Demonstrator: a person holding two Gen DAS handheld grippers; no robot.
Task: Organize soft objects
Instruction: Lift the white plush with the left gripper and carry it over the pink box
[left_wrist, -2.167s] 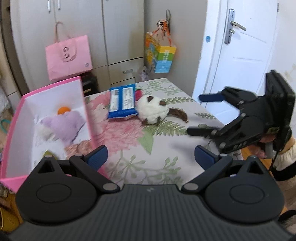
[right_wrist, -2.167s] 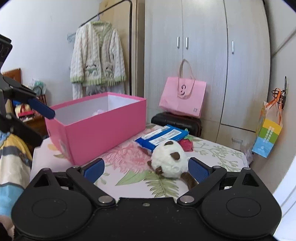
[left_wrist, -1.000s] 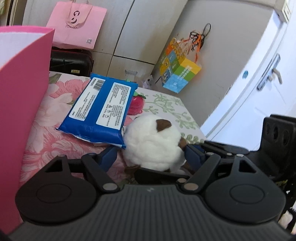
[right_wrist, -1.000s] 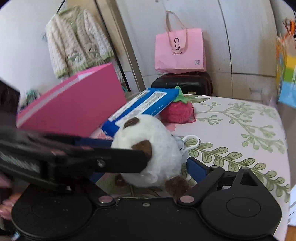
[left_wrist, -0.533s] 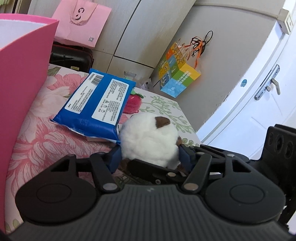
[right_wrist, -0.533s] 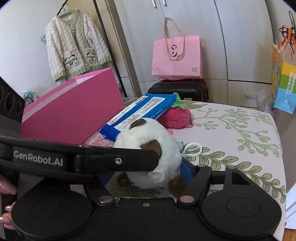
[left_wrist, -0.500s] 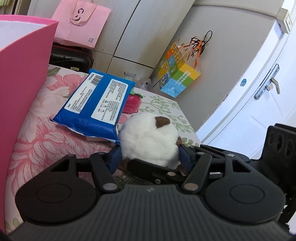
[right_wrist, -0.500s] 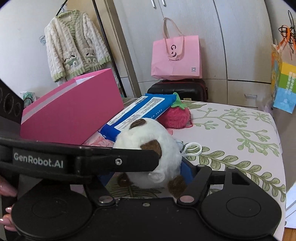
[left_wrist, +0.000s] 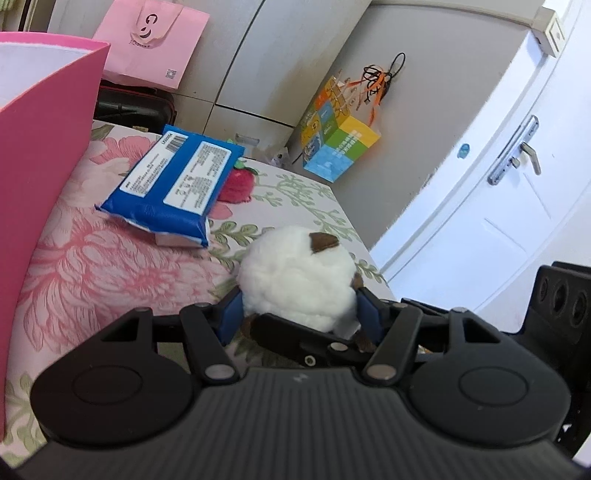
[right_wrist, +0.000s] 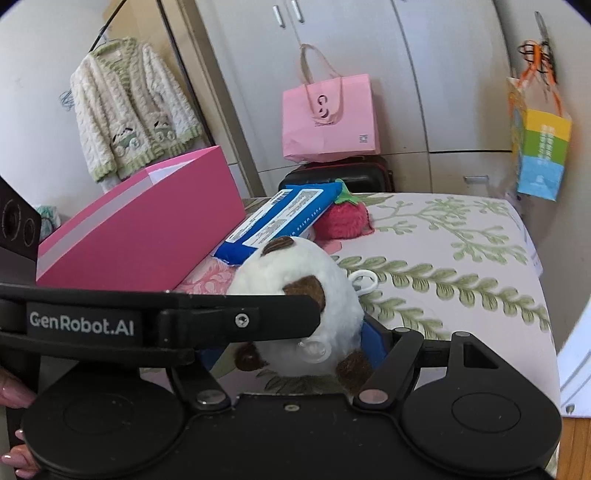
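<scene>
A round white plush toy (left_wrist: 295, 273) with brown patches sits low over the flowered tablecloth (left_wrist: 92, 266). My left gripper (left_wrist: 299, 312) is shut on it, blue pads pressed into both sides. My right gripper (right_wrist: 291, 347) is shut on the same plush toy (right_wrist: 295, 280) from another side. One black finger of the left gripper (right_wrist: 258, 317) crosses in front of the toy in the right wrist view. The open pink box (left_wrist: 44, 147) (right_wrist: 147, 236) stands to the left. A blue wipes pack (left_wrist: 173, 184) (right_wrist: 280, 221) lies beyond, leaning on a red strawberry plush (left_wrist: 238, 182) (right_wrist: 343, 219).
The table's right edge (right_wrist: 535, 280) drops off near a white door (left_wrist: 498, 184). Behind the table are a black suitcase (right_wrist: 340, 177), a pink paper bag (right_wrist: 328, 118), a colourful hanging bag (left_wrist: 338, 147) and a cardigan (right_wrist: 129, 110). A hand (right_wrist: 7, 398) holds the left gripper.
Both pairs of jaws have closed onto the white plush toy. Held by both grippers, the toy has since drawn away from the blue pack.
</scene>
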